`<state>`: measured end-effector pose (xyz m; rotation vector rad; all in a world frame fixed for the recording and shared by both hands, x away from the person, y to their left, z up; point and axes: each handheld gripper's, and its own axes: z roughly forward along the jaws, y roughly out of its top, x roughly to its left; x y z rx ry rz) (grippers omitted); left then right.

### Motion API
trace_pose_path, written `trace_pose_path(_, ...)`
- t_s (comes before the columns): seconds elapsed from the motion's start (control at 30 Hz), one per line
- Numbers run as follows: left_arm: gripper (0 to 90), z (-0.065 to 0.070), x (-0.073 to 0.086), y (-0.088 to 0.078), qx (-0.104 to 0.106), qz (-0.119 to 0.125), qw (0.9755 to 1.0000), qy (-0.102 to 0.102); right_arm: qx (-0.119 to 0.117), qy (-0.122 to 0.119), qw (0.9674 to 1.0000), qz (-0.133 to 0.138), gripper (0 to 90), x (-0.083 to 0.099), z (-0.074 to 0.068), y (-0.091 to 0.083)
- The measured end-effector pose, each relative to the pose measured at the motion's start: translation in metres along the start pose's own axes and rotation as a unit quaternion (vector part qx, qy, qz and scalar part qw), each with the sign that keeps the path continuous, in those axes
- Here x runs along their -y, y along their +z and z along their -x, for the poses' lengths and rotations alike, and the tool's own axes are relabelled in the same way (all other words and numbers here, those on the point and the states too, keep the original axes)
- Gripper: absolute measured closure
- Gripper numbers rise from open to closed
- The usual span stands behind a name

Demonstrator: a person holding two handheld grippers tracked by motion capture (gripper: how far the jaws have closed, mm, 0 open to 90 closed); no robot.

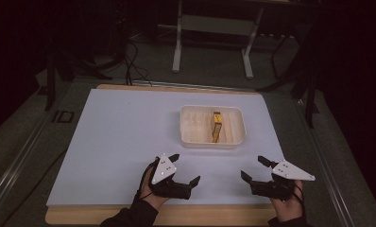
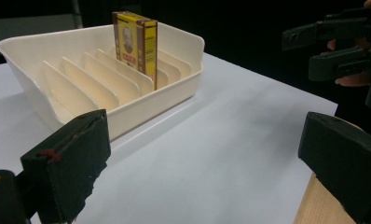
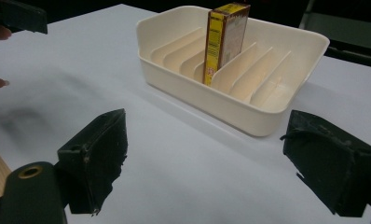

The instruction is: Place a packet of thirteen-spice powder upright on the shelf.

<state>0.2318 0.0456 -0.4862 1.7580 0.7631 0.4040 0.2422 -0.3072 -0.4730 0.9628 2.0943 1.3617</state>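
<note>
both ur grippers, left gripper (image 1: pixel 185 169) & right gripper (image 1: pixel 253 168), sit w/ jaws spread, holding nothing. the box (image 1: pixel 216 126) stands upright in the rack (image 1: pixel 190 140); a sideways nudge could tip it.

A tray (image 1: pixel 212 141) sits on the mat (image 1: pixel 120 137) right of the frame's centre in the high view, and a box (image 1: pixel 216 126) stands upright in one of its slots, right of the tray's middle (with dividers on both sides of it). The mat lies on a table (image 1: pixel 68 216) whose edge runs along the bottom of the frame. Below the tray, near the bottom edge, the left gripper (image 1: pixel 185 168) lies lower centre-left and the right gripper (image 1: pixel 253 169) lower centre-right, well apart, both short of the tray. A stand (image 1: pixel 213 24) is at the upper centre, behind the table.
</note>
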Motion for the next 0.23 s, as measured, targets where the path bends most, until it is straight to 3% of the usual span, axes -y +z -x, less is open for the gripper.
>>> trace_pose_path(0.23,3.2,0.0006,0.0007,0.0000,0.002,0.002,1.0000,-0.002,0.001,0.005,1.0000,0.005,13.4,0.0000,0.0015,-0.0009)
